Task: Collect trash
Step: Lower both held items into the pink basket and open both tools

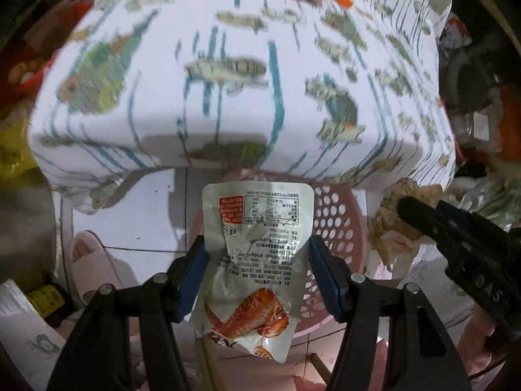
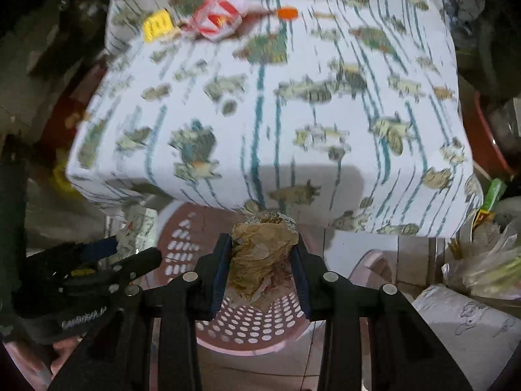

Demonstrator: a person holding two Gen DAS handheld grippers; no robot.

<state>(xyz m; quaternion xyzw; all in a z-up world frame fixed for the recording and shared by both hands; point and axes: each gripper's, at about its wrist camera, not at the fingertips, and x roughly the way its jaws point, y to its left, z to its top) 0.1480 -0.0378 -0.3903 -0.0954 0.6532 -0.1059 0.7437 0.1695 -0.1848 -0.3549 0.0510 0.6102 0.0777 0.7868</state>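
Observation:
My left gripper (image 1: 257, 270) is shut on a silver snack wrapper (image 1: 260, 228) printed with a red chicken wing, held above the pink perforated basket (image 1: 338, 228) on the floor. My right gripper (image 2: 264, 260) is shut on a crumpled brown paper wad (image 2: 260, 254), also over the basket's wall (image 2: 182, 251). The right gripper with its wad (image 1: 390, 224) shows at the right of the left wrist view. The left gripper shows at the left of the right wrist view (image 2: 97, 267). More trash lies far back on the table: a red-white wrapper (image 2: 218, 16), a yellow piece (image 2: 158, 24), an orange cap (image 2: 287, 13).
A table with a fish-pattern cloth (image 1: 228, 81) overhangs the basket. A pink slipper (image 1: 94, 260) lies on the white tile floor at left. Plastic bags (image 2: 482, 260) and a red bowl (image 2: 482, 143) crowd the right. A paper roll (image 2: 465, 322) sits low right.

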